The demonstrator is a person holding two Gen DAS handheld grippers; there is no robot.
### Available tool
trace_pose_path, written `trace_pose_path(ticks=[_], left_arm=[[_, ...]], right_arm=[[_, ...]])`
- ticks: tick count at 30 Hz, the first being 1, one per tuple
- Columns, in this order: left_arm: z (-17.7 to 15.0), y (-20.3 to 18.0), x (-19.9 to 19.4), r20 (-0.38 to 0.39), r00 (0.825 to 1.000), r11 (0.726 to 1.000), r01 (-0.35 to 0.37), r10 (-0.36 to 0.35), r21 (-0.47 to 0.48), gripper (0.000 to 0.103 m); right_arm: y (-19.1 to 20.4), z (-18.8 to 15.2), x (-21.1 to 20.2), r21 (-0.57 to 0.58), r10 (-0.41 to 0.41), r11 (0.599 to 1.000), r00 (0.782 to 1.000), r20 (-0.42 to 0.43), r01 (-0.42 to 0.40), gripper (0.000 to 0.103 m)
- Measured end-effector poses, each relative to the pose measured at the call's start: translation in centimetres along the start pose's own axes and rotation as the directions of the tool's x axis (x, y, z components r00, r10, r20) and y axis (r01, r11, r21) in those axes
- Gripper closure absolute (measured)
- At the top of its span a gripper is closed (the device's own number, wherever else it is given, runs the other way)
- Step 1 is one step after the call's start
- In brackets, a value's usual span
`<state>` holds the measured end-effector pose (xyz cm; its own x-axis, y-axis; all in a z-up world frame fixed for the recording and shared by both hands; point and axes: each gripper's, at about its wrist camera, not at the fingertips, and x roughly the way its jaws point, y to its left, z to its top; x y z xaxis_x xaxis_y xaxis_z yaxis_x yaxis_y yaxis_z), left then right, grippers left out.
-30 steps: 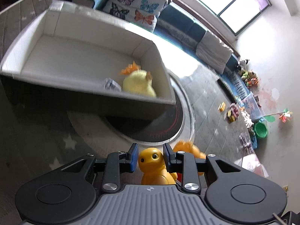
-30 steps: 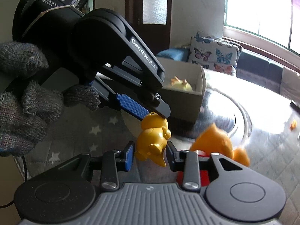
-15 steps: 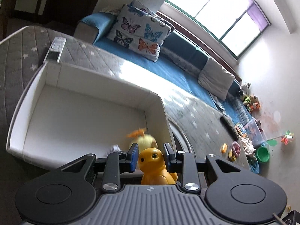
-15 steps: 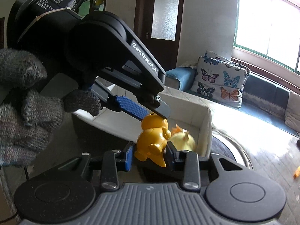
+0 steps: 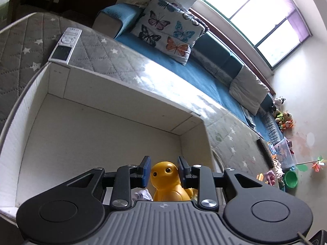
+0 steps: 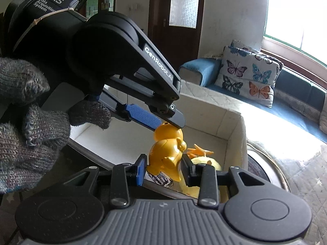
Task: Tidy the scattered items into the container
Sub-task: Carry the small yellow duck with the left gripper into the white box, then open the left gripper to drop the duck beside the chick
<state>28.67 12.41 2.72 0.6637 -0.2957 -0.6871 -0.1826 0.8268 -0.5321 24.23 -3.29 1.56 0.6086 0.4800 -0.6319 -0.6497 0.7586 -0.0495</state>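
Gripping glossy orange plastic duck toy (image 5: 165, 183) w/ both tongs: left tongs (image 5: 164, 170) clamping its head, right tongs (image 6: 163, 167) clenching its body. Hanging upright, long axis vertical, above white cardboard box (image 5: 102, 110).

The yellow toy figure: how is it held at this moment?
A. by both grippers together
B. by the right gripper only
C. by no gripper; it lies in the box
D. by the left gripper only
A: the left gripper pinches the toy figure at its head, and the right gripper clamps its body, above the box.
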Motion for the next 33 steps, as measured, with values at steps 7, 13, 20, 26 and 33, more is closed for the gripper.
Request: trace_pose_path(ticks=[7, 13, 20, 26, 33], left_arm=[[0.0, 0.7, 1.0, -0.016, 1.000, 1.000, -0.019, 0.019, -0.007, 0.072], [-0.2, 0.7, 0.4, -0.007, 1.000, 1.000, -0.022, 0.022, 0.003, 0.072], [-0.7, 0.3, -0.9, 0.010, 1.000, 0.999, -0.021, 0.021, 0.028, 0.072], [-2.0, -0.6, -2.9, 0.030, 0.999, 0.998, -0.011, 0.010, 0.059, 0.072], [-3.9, -2.0, -5.1, 0.049, 0.999, 0.995, 0.004, -0.009, 0.104, 0.071]], right_arm=[[0.0, -0.1, 0.9, 0.006, -0.013, 1.000, 1.000, -0.010, 0.013, 0.068], [-0.1, -0.1, 0.5, 0.012, -0.017, 1.000, 1.000, -0.003, 0.017, 0.068], [0.2, -0.4, -1.3, 0.009, -0.033, 0.999, 0.999, 0.025, 0.032, 0.067], [0.6, -1.2, -3.9, 0.014, -0.046, 0.999, 0.998, 0.052, 0.046, 0.063], [0.9, -2.7, -7.2, 0.017, -0.060, 0.998, 0.995, 0.083, 0.059, 0.057]])
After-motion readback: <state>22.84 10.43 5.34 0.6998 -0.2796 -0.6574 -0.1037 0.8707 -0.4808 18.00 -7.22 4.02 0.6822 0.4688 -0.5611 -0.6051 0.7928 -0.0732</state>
